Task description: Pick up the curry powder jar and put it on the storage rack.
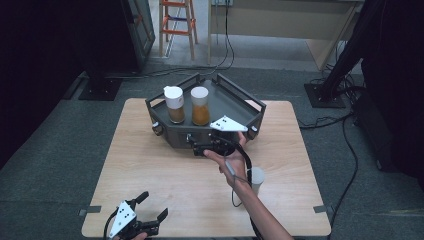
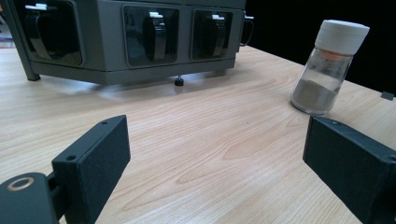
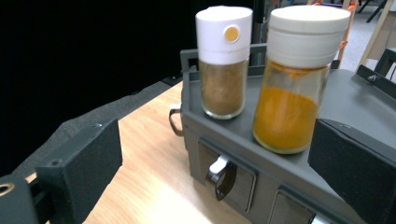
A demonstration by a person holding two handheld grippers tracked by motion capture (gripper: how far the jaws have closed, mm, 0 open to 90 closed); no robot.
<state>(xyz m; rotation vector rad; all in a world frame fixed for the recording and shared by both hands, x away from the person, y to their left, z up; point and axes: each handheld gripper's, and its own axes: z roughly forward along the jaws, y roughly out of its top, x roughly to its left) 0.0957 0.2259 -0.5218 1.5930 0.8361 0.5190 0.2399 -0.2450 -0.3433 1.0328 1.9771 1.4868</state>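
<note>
1. Nearest the person, at the table's front edge, the left gripper [image 1: 150, 207] rests low over the wooden table [image 1: 160, 165]. Its jaws are spread wide with only bare wood between them, as the left gripper view shows.
2. Ahead of that gripper, in the left gripper view, a glass spice jar with grey powder [image 2: 329, 67] stands upright on the wood. It has a white lid and is well apart from the left jaws. In the high view it stands at the table's right, partly hidden behind the person's forearm [image 1: 252, 202].
3. Farther on, the right gripper [image 1: 212, 146] is held just in front of the grey metal rack [image 1: 235, 102], level with its front wall. Its jaws are spread and grip nothing.
4. On the rack's top shelf stand two jars, side by side and upright. In the right gripper view, the turmeric-yellow spice jar [image 3: 294, 79] is nearer, just beside the right-hand jaw, though not touched.
5. The brown spice jar [image 3: 223, 63], with a white flip cap, stands a little behind and to its left.
6. The rack's front wall carries dark curved handles [image 3: 219, 175] in recessed panels.
</note>
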